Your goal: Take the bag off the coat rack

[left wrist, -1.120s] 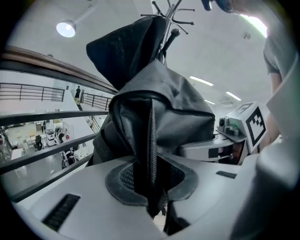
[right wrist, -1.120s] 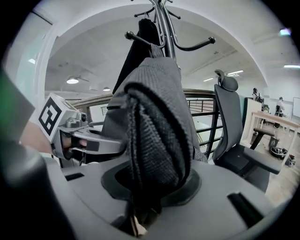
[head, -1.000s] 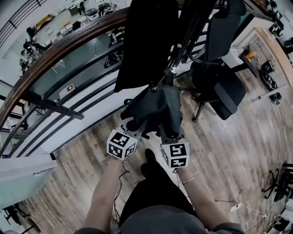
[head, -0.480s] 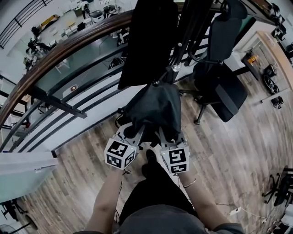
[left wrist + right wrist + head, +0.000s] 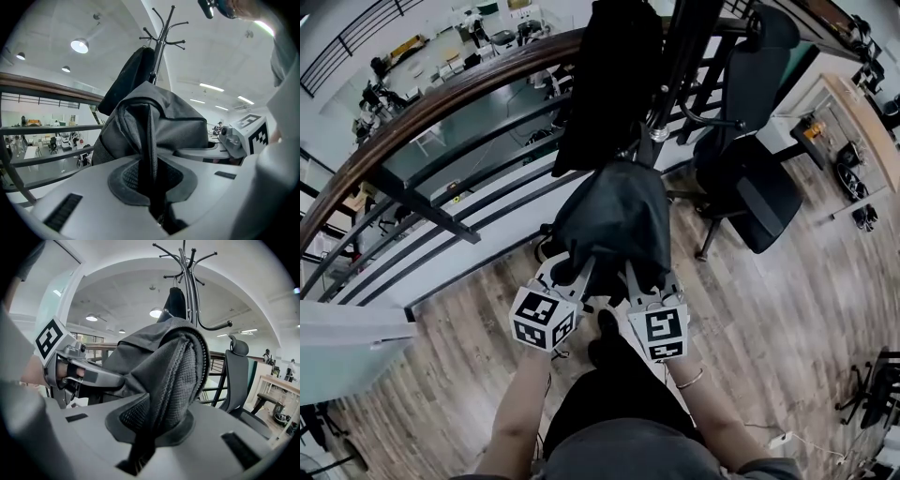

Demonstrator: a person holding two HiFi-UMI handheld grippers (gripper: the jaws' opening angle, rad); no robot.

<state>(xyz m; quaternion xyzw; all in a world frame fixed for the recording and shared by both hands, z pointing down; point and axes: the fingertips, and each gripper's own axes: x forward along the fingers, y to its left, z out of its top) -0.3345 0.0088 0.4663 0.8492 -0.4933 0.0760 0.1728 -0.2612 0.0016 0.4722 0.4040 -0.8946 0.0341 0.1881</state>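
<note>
A black fabric bag (image 5: 614, 220) hangs against the pole of the black coat rack (image 5: 675, 70); its top touches the pole near a metal collar. My left gripper (image 5: 581, 269) is shut on the bag's lower left fabric. My right gripper (image 5: 633, 274) is shut on its lower right, its jaws having just closed further on the cloth. In the left gripper view a fold of the bag (image 5: 159, 117) is pinched in the left gripper (image 5: 152, 187). In the right gripper view the bag's mesh panel (image 5: 178, 371) is squeezed in the right gripper (image 5: 150, 427), with the rack's hooks (image 5: 189, 268) above.
A dark coat (image 5: 609, 75) hangs on the same rack beside the bag. A black office chair (image 5: 750, 178) stands to the right. A wooden handrail with a glass balustrade (image 5: 441, 103) curves behind the rack. I stand on a wooden floor (image 5: 787, 309).
Both grippers have risen with the bag, bunching it up toward the rack's pole. The slack strap seen earlier above the bag no longer shows.
</note>
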